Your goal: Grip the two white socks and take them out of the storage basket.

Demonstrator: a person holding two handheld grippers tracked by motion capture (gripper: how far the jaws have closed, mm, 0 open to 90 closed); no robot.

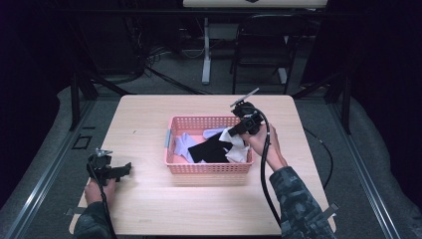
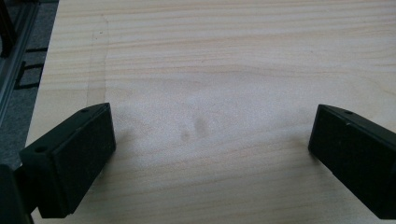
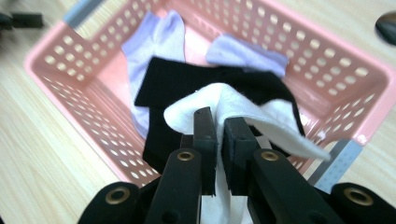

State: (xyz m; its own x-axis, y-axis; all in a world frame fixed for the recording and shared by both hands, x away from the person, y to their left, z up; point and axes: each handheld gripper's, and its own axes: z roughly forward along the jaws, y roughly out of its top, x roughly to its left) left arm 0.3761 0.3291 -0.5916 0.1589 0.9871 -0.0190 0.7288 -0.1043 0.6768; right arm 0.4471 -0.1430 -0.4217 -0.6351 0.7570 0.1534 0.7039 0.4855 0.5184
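A pink plastic basket (image 1: 209,168) stands in the middle of the wooden table (image 1: 149,209) and holds several socks. My right gripper (image 1: 238,130) hangs over its right end, shut on a white sock (image 3: 243,112) that it lifts a little out of the pile. Under that sock lies a black sock (image 3: 187,84), with pale lilac socks (image 3: 149,42) beyond it. At the table's near left edge my left gripper (image 1: 127,169) rests low; in the left gripper view its jaws stand wide apart over bare wood, and the left gripper (image 2: 212,154) holds nothing.
The basket (image 3: 70,79) has perforated walls and a grey handle at each end. Beyond the table's far edge stand a chair (image 1: 261,45) and a white desk leg (image 1: 206,50). Dark curtains and a metal frame surround the table.
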